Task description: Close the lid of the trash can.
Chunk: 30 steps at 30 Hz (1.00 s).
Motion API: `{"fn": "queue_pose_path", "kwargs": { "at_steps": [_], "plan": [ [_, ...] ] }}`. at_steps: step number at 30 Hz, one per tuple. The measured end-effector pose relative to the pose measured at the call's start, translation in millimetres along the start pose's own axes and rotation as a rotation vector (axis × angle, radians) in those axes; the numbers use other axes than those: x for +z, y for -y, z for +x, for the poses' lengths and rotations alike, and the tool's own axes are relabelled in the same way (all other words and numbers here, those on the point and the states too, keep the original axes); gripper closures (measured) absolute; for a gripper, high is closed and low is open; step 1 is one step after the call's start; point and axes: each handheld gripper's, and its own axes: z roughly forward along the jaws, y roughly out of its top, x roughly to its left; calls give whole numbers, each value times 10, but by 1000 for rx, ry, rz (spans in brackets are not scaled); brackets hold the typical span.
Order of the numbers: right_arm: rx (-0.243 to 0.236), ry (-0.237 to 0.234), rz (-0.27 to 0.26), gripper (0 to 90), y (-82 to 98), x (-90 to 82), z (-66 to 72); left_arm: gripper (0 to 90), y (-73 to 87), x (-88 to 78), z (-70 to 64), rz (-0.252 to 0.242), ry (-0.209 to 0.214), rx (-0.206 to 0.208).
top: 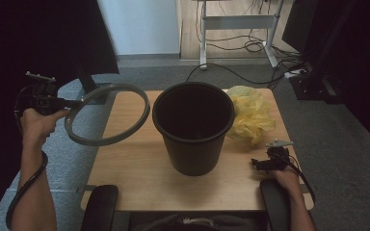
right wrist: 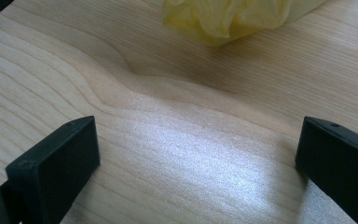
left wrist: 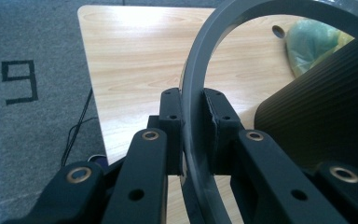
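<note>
Your right gripper point(top: 256, 164) rests low at the near right corner of the wooden table point(top: 135, 173), its 2 jaws standing wide apart with bare wood between them and nothing in their hold. Just ahead of those jaws lies a crumpled yellow plastic bag point(right wrist: 228, 16), apart from the pads. To the left of that gripper, at mid-table, stands the black ribbed bin point(top: 193, 127), upright and open-topped, with the bag touching its far right side. Your left gripper point(top: 72, 102) hangs off the table's left edge, above the grey carpet point(left wrist: 32, 121), jaws clamped on the rim of a grey plastic ring point(top: 107, 114). In the left gripper view, the 2 pads point(left wrist: 171, 112) press the ring's band from either side. The ring extends rightward from those jaws, tilted, over the table's left edge, near the bin but not touching it.
</note>
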Motion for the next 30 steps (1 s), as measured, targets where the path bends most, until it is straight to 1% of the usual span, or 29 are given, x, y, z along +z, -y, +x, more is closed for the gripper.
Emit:
{"fn": "queue_pose_path", "kwargs": {
  "at_steps": [7,18,25,30],
  "plan": [
    [0,0,0,0,0,0,0,790,-90,63,-134,5,6,25],
    [-1,-1,0,0,0,0,1,788,-191,246,-321,22,22,56],
    [-6,-4,0,0,1,-1,4,788,-236,340,-426,21,33,72],
    [-8,-5,0,0,1,-2,6,788,-287,390,-533,20,36,93]
  ]
}}
